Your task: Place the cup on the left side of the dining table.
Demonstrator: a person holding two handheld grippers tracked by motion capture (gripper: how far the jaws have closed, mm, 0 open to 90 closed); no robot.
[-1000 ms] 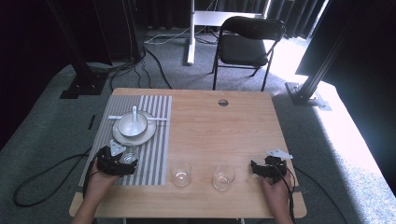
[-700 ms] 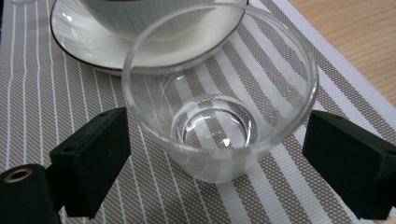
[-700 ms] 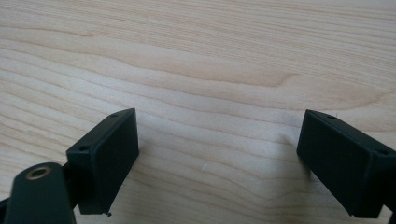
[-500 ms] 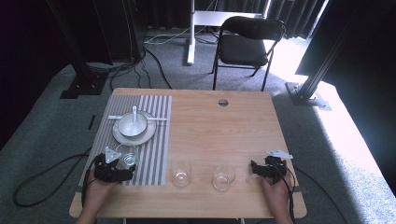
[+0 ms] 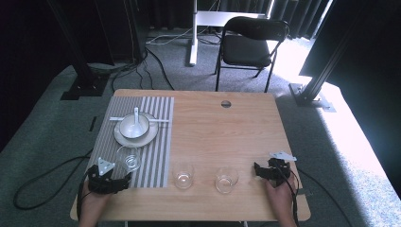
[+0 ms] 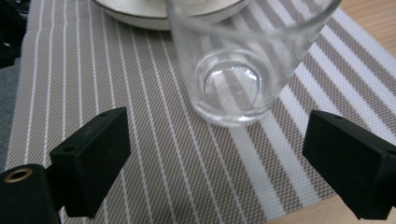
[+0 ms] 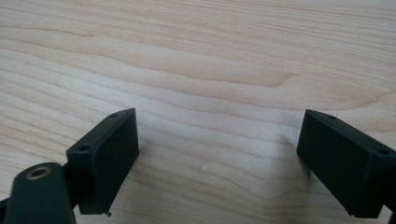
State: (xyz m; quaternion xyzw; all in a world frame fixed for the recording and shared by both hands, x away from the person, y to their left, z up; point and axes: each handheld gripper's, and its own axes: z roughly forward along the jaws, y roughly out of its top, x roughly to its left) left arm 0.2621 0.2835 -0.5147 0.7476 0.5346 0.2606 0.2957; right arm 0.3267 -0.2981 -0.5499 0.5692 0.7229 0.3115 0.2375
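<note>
A clear empty glass (image 5: 128,159) stands upright on the striped placemat (image 5: 153,161), just in front of a plate (image 5: 124,138) that carries a white bowl (image 5: 134,126) with a spoon in it. My left gripper (image 5: 116,177) sits a little short of that glass, at the mat's front left corner. In the left gripper view the glass (image 6: 240,70) rises beyond the black fingertips (image 6: 93,154), and the left gripper (image 6: 219,158) is open with only mat between its jaws. My right gripper (image 5: 259,170) rests near the front right; the right gripper (image 7: 219,158) is open over bare wood.
Two more empty glasses (image 5: 183,175) (image 5: 226,178) stand on the wooden table (image 5: 222,132) near its front edge, between my hands. A round cable hole (image 5: 226,103) lies at the far side. A black chair (image 5: 250,45) stands beyond the table.
My left gripper has drawn back toward the front left corner, uncovering the glass that stands on the placemat. The right hand has stayed put.
</note>
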